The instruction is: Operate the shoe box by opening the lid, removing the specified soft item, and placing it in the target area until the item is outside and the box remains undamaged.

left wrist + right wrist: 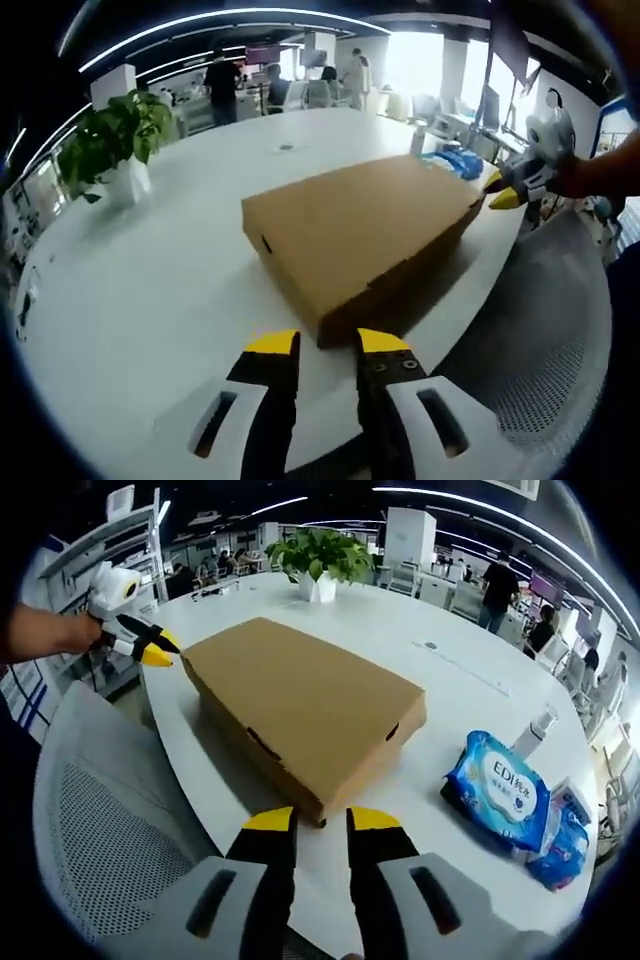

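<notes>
Cardboard shoe box (365, 235), lid closed, lies lengthwise between my tongs. My left gripper (328, 345) and right gripper (320, 820) each face one short end, equally near, jaws slightly parted, holding nothing.

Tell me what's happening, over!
Left claw and right claw open, empty, at opposite ends of the shoe box. Lid on. Wipes pack lies clear.

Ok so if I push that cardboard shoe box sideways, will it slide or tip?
The cardboard shoe box looks low and wide, lying flat, so it should slide, not tip. The white table looks smooth, so little drag. It lies near the edge by the mesh chair; a push that way might drop it.
</notes>
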Demonstrator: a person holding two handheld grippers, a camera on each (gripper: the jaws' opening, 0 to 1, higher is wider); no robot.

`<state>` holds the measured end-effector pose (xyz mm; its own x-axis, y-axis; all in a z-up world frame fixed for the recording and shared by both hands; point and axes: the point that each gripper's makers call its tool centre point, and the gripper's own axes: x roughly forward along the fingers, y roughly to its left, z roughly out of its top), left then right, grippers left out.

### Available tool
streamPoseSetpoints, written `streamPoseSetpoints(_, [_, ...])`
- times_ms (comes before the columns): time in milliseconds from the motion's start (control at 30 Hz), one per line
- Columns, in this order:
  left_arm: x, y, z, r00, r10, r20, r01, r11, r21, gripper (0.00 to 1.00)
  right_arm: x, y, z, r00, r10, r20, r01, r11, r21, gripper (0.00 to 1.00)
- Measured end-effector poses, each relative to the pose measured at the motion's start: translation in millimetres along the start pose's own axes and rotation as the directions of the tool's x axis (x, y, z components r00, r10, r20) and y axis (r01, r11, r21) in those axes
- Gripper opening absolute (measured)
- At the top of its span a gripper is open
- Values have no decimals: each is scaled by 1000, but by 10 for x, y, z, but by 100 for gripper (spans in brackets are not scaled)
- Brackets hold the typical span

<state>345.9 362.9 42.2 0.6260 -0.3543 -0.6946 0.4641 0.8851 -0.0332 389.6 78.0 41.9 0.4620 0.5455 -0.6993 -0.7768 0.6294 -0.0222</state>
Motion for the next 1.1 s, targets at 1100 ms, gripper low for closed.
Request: streamPoseSetpoints(1100, [633,59,532,999,-37,-32,39,997,60,19,308,-712,224,999,-45,-13,44,999,-16,14])
